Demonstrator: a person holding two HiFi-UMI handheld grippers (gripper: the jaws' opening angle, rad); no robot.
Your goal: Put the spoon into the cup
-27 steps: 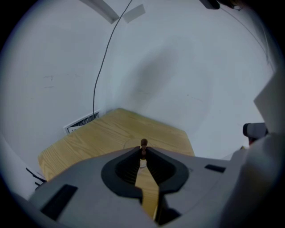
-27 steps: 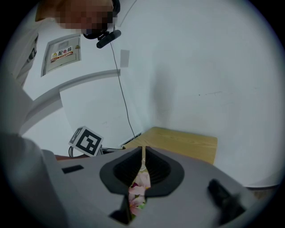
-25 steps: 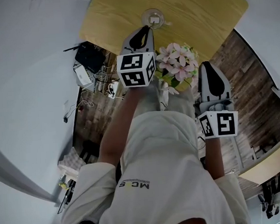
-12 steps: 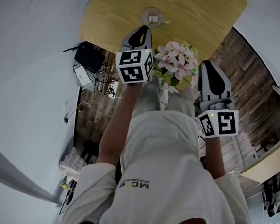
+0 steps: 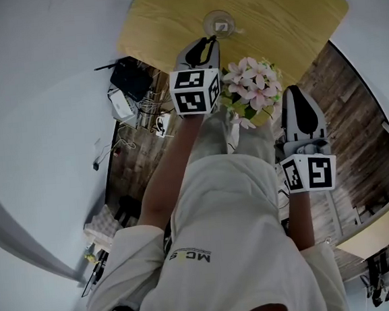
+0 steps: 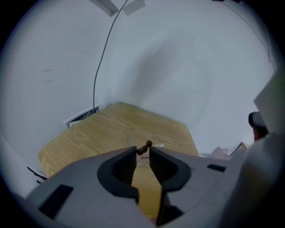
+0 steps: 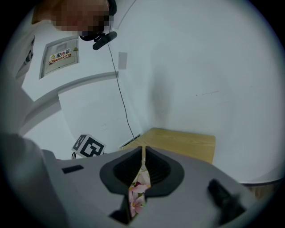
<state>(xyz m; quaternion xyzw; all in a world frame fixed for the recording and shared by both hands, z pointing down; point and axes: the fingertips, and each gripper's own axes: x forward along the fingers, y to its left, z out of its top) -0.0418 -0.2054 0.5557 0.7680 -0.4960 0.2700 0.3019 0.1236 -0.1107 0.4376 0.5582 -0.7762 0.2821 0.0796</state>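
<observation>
The left gripper (image 6: 142, 152) has its fingers (image 6: 126, 165) drawn narrow, pinching a small brown spoon (image 6: 145, 147) right at their tips, so most of what shows of it pokes out ahead of them. That tip-hold likely leaves the spoon free to go down into the cup (image 5: 220, 24). The clear cup stands on the wooden table (image 5: 290, 14) just beyond the fingertips, apart from the spoon. The right gripper (image 7: 143, 150) has its fingers pressed together on nothing. It hangs off the table's near edge beside the flowers (image 5: 253, 89), well apart from the cup, apparently parked out of the way.
</observation>
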